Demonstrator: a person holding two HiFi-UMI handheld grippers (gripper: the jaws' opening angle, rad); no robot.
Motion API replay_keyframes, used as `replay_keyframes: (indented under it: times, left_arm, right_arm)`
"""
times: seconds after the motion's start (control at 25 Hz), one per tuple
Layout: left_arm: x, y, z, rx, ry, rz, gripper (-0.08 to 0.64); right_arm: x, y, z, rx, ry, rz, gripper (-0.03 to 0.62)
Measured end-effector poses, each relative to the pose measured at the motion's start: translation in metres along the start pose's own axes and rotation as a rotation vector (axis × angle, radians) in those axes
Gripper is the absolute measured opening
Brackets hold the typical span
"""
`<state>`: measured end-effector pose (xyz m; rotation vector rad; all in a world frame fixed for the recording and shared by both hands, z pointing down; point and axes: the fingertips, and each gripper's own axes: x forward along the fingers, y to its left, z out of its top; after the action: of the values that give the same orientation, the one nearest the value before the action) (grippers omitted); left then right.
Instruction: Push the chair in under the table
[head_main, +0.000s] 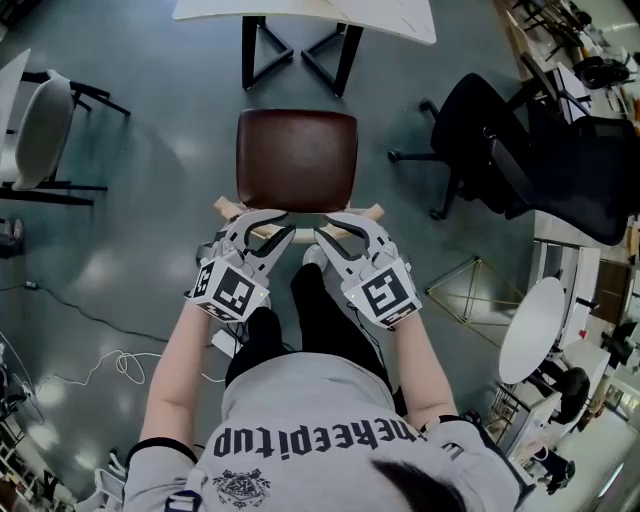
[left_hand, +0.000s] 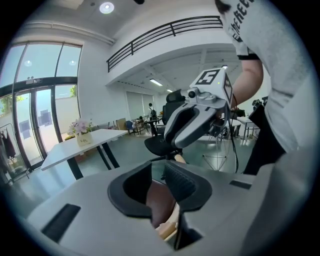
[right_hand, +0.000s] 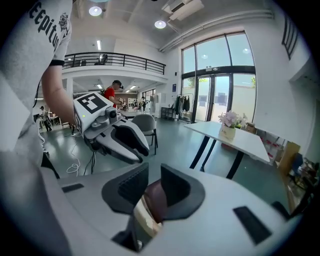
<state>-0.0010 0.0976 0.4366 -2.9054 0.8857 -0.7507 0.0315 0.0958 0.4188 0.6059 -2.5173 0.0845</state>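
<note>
Left gripper (head_main: 265, 230) | right gripper (head_main: 345, 230) | both part-open, holding nothing | at chair (head_main: 296, 160) backrest

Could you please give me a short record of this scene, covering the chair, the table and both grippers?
Chair: brown-seated chair with pale wooden back rail, standing clear of the table, not yet pushed in.
Table: white-topped table on black legs, beyond the chair.
Left gripper: at the back rail, jaws apart, seat and pale wood showing between them.
Right gripper: at the back rail, jaws apart likewise.
</note>
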Motion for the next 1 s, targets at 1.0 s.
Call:
replay_keyframes:
  times: [1.0]
  left_arm:
    - [0.032,-0.043,-0.109,0.268,0.396,-0.263,0.195]
  right_arm:
    - [0.034,0.031,-0.106,-0.248,0.363,0.211,0.183]
